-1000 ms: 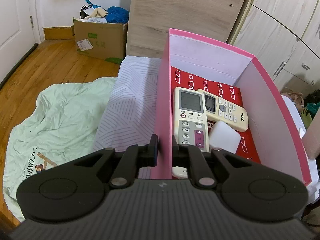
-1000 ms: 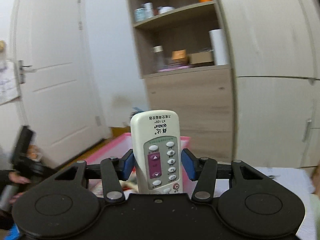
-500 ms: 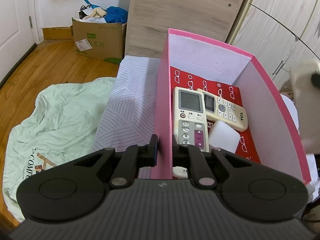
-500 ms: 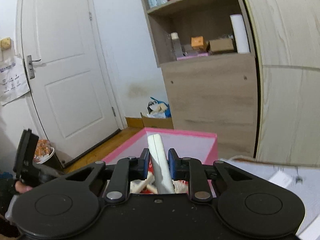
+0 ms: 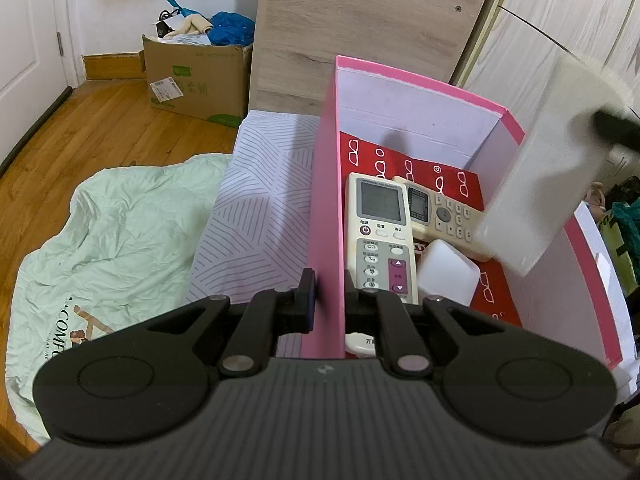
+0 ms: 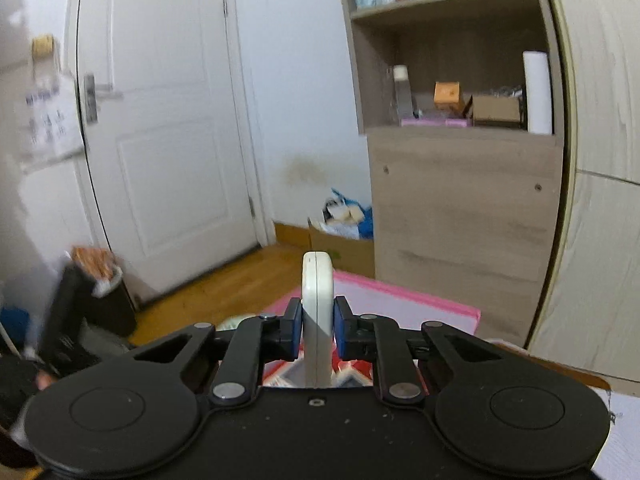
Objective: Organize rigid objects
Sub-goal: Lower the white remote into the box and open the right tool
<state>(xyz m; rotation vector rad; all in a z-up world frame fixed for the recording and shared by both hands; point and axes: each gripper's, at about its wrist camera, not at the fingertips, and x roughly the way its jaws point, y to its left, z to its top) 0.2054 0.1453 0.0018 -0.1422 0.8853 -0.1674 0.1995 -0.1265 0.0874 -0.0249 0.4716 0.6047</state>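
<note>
Two tools are at work for you. Your left tool [image 5: 326, 300] is nearly shut, pinching the left wall of the pink box [image 5: 324, 184], which sits on the bed with two remotes [image 5: 380, 232] lying flat inside. Your right tool [image 6: 317, 330] is closing edge-on around a white remote [image 6: 317, 304], its blue pads [image 6: 295, 330] against both sides, above the box's right wall.

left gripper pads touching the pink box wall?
Touching. The left wrist view shows the left gripper clamped on the pink box wall, one pad pressed against each side with no gap.
</note>
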